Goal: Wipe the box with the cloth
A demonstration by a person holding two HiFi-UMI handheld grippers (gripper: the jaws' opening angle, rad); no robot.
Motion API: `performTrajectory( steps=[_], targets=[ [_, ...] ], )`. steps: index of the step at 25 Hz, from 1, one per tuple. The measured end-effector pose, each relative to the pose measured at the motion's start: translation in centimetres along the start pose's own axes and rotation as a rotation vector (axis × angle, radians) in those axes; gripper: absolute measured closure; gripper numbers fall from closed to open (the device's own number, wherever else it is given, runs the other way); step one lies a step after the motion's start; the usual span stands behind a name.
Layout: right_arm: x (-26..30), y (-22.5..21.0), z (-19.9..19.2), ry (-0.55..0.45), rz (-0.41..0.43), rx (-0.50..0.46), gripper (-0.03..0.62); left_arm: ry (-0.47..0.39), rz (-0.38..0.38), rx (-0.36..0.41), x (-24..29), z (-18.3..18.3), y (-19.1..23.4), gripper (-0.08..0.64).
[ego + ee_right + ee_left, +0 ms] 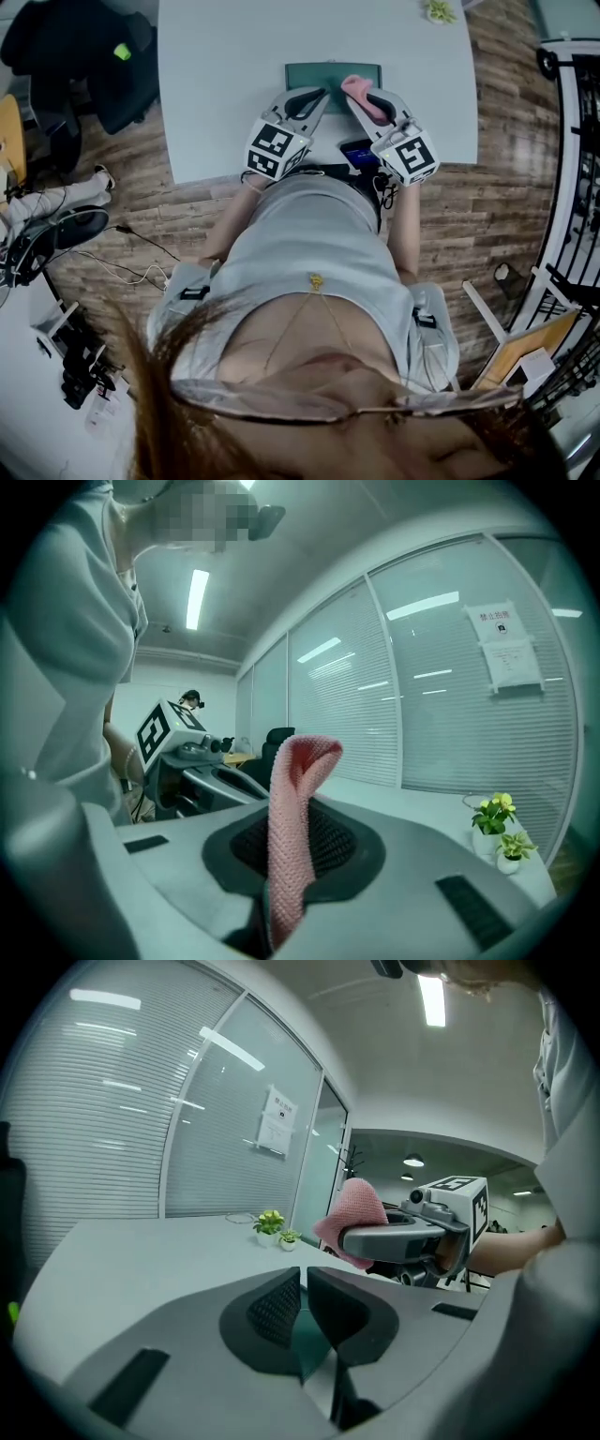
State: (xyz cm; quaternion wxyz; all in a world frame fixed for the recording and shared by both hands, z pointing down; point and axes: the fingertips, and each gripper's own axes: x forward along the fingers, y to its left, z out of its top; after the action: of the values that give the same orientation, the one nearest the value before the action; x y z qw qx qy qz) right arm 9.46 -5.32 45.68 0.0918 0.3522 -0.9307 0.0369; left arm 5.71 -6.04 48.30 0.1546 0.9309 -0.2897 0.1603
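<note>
We hold both grippers at the near edge of the teal box (319, 71) on a white tabletop (225, 84).
At far left a dark chair (103, 56) stands on the plank floor (487, 216). The left gripper (302, 1297) has its jaws clenched together, teal showing through the slit beneath. The box lies flat mid-tabletop. The right gripper (291, 841) has its jaws clamped on the pink cloth (292, 808), which stands folded above them. Potted plants (439, 11) sit by the far edge before a blinded glass wall (141, 1129), and a black rack (572, 141) stands at right.
</note>
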Motion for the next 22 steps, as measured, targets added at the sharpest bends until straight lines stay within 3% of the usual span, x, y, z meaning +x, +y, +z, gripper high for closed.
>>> performTrajectory(
  steps=[12, 22],
  targets=[
    [-2.4, 0.2, 7.1, -0.176, -0.034, -0.024, 0.548, -0.234, 0.007, 0.045, -2.3, 8.2, -2.2, 0.514],
    [-3.8, 0.9, 8.1, -0.199, -0.024, -0.026, 0.548, -0.271, 0.02, 0.066, -3.0, 9.7, -4.1, 0.515]
  ],
)
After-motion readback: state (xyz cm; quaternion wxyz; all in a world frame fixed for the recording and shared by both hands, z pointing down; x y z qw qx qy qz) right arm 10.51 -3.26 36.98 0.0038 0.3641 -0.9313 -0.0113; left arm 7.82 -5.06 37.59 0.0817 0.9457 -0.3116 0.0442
